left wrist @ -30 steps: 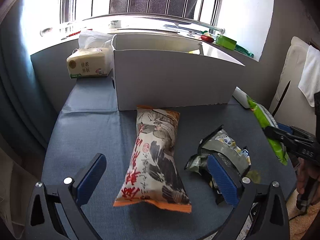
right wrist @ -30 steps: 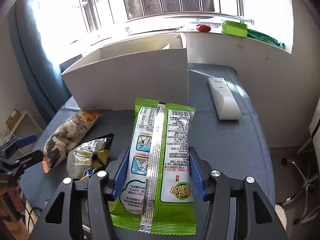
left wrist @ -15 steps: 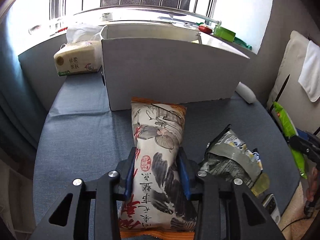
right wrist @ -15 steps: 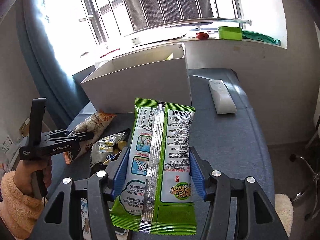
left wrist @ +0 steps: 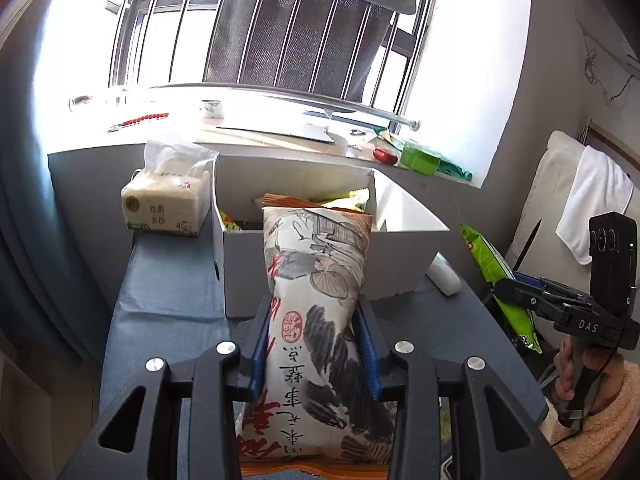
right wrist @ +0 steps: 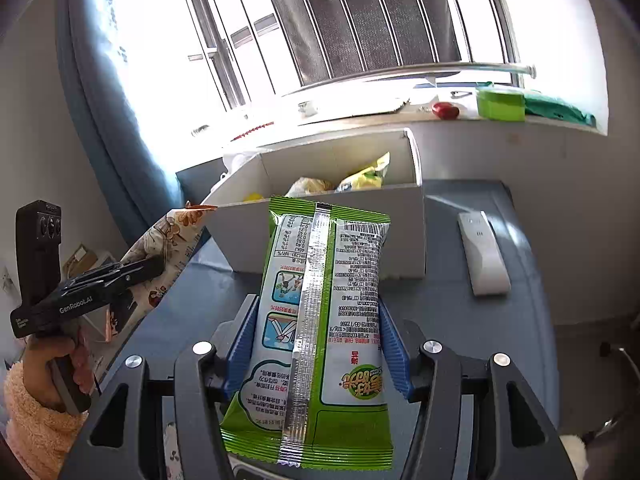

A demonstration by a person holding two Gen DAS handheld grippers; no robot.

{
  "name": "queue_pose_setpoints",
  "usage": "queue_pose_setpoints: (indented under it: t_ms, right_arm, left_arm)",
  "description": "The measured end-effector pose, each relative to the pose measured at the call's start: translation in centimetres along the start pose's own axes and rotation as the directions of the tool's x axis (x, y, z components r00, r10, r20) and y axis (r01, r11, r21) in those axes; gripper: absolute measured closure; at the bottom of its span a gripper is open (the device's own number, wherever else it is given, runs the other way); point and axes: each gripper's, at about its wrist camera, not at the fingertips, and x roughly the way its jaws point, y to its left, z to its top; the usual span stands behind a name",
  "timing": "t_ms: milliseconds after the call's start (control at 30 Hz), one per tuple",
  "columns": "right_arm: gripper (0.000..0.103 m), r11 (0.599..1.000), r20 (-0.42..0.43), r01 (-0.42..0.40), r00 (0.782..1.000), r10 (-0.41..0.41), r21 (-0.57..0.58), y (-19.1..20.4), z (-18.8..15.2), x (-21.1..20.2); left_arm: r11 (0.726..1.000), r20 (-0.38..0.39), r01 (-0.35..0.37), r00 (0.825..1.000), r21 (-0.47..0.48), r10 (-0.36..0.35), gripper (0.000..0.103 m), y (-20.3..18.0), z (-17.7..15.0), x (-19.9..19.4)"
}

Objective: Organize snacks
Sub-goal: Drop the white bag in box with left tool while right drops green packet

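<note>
Currently both grippers carry a snack, so the step in hand reads as the transfer toward the box. The left gripper (left wrist: 312,356) has its blue pads clamped on the sides of a long beige pillow-shaped snack bag printed with ink-style drawings and red characters (left wrist: 316,320); the bag stands out along the fingers, its orange crimped far end in line with the near wall of the open white cardboard box (left wrist: 248,276). The right gripper (right wrist: 318,354) is closed on a green and white foil snack packet with a silver back seam (right wrist: 320,320), seam side up, its far edge likewise pointing at the box. Both bags hang clear of the blue-grey cloth-covered table (left wrist: 168,292). The box sits at the far end of the table under the window; yellow wrapped snacks (right wrist: 360,176) already lie inside it. A soft pack of tissues (left wrist: 168,204) stands just left of the box, a white remote-like device (right wrist: 484,256) lies on the table to its right. In the right wrist view the beige bag shows at the left, held up near the box's left corner. Judgement: each bag has to go forward and over the near wall, then be let go inside. The two bags are long and the box mouth is shared, so entering one after the other seems safer than together; the far ends could catch on the rim.
</note>
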Motion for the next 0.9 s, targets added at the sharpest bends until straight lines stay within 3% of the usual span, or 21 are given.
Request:
queue_pose_setpoints:
  t_ms: [167, 267, 400, 567, 633, 667, 700, 733, 800, 900]
  right_arm:
    - [0.041, 1.000, 0.039, -0.012, 0.999, 0.012, 0.005, -0.4, 5.8, 1.9]
    - [0.041, 0.998, 0.062, -0.050, 0.997, 0.049, 0.026, -1.2, 9.2, 3.8]
    - [0.041, 0.999, 0.007, 0.003, 1.000, -0.004, 0.053, -2.3, 12.6, 7.5]
    - [0.041, 0.990, -0.038, 0.024, 0.999, -0.019, 0.137, -4.5, 13.9, 11.0]
    - [0.041, 0.990, -0.046, 0.042, 0.998, -0.036, 0.133, -5.0, 14.4, 12.0]
    - [0.040, 0.991, -0.044, 0.050, 0.998, -0.045, 0.124, -5.1, 14.6, 12.4]
    - [0.034, 0.992, -0.049, 0.042, 0.998, -0.036, 0.116, -5.3, 14.8, 12.8]
    - [0.017, 0.994, -0.062, 0.026, 0.998, -0.019, 0.109, -5.4, 14.9, 13.2]
    - [0.000, 0.993, -0.080, 0.042, 0.996, -0.033, 0.112, -5.6, 14.7, 13.5]
    - [0.000, 0.993, -0.053, 0.076, 0.996, -0.071, 0.088, -5.4, 14.2, 12.6]
  left_arm:
    - [0.999, 0.071, 0.005, 0.998, -0.045, -0.002, 0.061, 0.4, 5.2, 1.7]
    - [0.998, 0.074, 0.005, 0.997, -0.061, 0.000, 0.061, 0.7, 8.4, 3.9]
    - [0.999, 0.060, -0.037, 0.997, -0.021, 0.039, 0.061, 0.4, 11.6, 7.4]
    - [0.995, 0.028, -0.095, 0.995, 0.020, 0.094, 0.059, 0.3, 13.5, 11.0]
    - [0.995, 0.012, -0.101, 0.995, 0.004, 0.101, 0.044, 0.5, 13.9, 11.9]
    - [0.995, -0.008, -0.100, 0.995, -0.022, 0.100, 0.011, 0.8, 14.0, 12.2]
    - [0.995, -0.011, -0.094, 0.996, -0.046, 0.093, 0.000, 1.1, 13.9, 12.1]
    - [0.995, -0.005, -0.081, 0.997, -0.056, 0.081, 0.000, 1.3, 13.7, 11.9]
    - [0.995, 0.003, -0.089, 0.996, -0.043, 0.090, 0.000, 1.3, 13.1, 11.2]
    - [0.994, -0.005, -0.104, 0.995, -0.026, 0.104, 0.000, 1.4, 12.5, 10.3]
